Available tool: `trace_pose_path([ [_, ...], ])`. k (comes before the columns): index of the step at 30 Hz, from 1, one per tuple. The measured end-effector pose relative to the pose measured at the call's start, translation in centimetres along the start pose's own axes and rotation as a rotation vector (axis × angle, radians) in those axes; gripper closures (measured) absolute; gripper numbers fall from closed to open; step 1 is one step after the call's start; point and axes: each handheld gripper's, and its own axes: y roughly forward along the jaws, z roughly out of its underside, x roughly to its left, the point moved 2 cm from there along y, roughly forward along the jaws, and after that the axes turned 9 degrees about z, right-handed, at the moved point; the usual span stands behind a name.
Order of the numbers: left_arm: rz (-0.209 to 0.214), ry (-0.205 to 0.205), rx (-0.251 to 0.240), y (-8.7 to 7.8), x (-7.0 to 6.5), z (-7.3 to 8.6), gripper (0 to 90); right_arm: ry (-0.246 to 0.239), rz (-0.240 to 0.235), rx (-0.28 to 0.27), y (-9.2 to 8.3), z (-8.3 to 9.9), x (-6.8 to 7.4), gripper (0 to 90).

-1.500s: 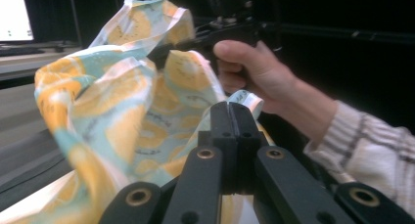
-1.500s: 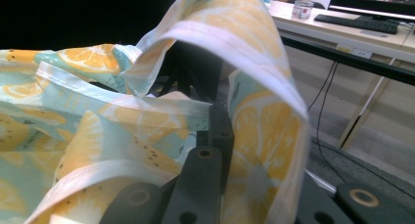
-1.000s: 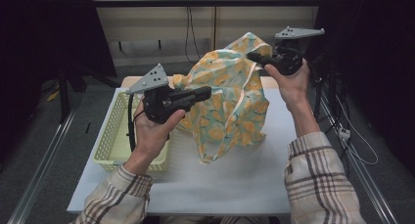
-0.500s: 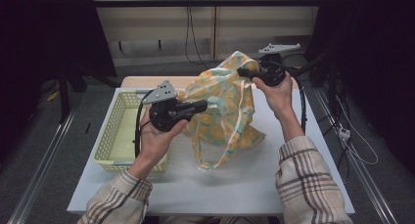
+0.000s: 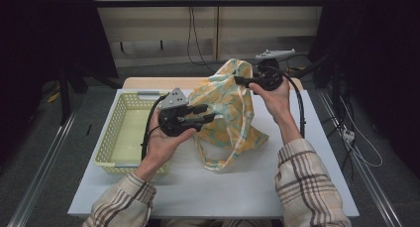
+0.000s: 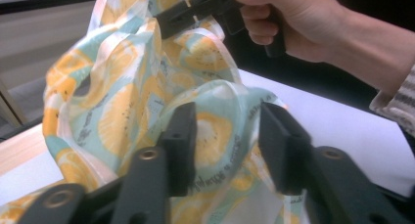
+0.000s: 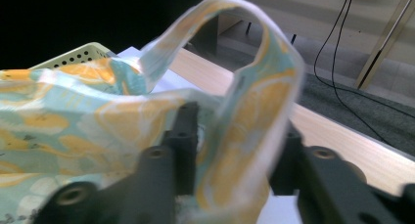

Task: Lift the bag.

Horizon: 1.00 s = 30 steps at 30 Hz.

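A cloth bag (image 5: 225,113) printed with orange slices on pale teal slumps on the white table (image 5: 297,187). My left gripper (image 5: 208,113) points into its left side. In the left gripper view its jaws (image 6: 227,116) have just been opening and stand apart, with bag fabric (image 6: 122,111) loose between them. My right gripper (image 5: 237,80) is at the bag's top right. Its jaws (image 7: 237,121) have also just been opening, and the bag's strap (image 7: 254,101) hangs slack between them. The left gripper view also shows the right gripper (image 6: 176,16) at the bag's top.
A pale yellow plastic basket (image 5: 111,133) stands on the table's left side, just behind my left hand. Its perforated rim (image 7: 83,55) appears beyond the bag. A wooden strip (image 5: 148,82) runs along the far edge. Cables hang off the right.
Both hands have come down and away from the camera with the bag, which now sags on the table. The jaws of both grippers, shut on the fabric before, now stand apart.
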Motion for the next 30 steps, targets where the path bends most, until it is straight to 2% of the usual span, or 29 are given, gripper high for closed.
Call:
trace_pose_path([
  [3, -0.030, -0.009, -0.012, 0.0, 0.1, -0.1, 37.5, 0.008, 0.011, 0.011, -0.4, 0.2, 0.0, 43.1],
  [5, -0.043, -0.013, -0.011, 0.0, 0.2, -0.2, 27.0, 0.023, 0.023, 0.007, -0.8, 0.3, -0.1, 35.9],
  [7, -0.031, -0.023, -0.015, 0.2, 0.4, -0.3, 23.2, 0.027, 0.025, -0.001, -1.2, 0.4, -0.1, 32.7],
  [9, -0.051, -0.016, -0.010, 0.2, 0.5, -0.2, 20.3, 0.043, 0.023, -0.011, -1.8, 0.3, 0.0, 25.0],
  [12, -0.067, 0.003, -0.023, 0.2, 0.4, -0.3, 18.0, 0.027, 0.017, -0.038, -2.9, 0.1, 0.6, 24.1],
  [17, -0.088, 0.042, -0.035, 0.0, -0.2, -0.8, 16.4, 0.025, 0.036, -0.035, -3.6, 0.5, 0.8, 19.5],
  [20, -0.103, 0.041, -0.041, -0.1, -0.3, -0.9, 15.7, 0.024, 0.046, -0.030, -3.6, 1.0, 0.8, 18.4],
  [23, -0.106, 0.026, -0.054, -0.3, 0.0, -1.0, 12.0, 0.030, 0.028, -0.031, -3.7, 1.4, 1.0, 16.6],
  [27, -0.115, 0.018, -0.041, -0.7, 0.3, -0.9, 9.2, 0.019, 0.028, -0.044, -4.1, 1.8, 1.4, 16.6],
  [30, -0.132, 0.019, -0.042, -0.9, 0.5, -0.8, 9.2, 0.013, 0.036, -0.031, -4.2, 2.1, 1.3, 15.6],
])
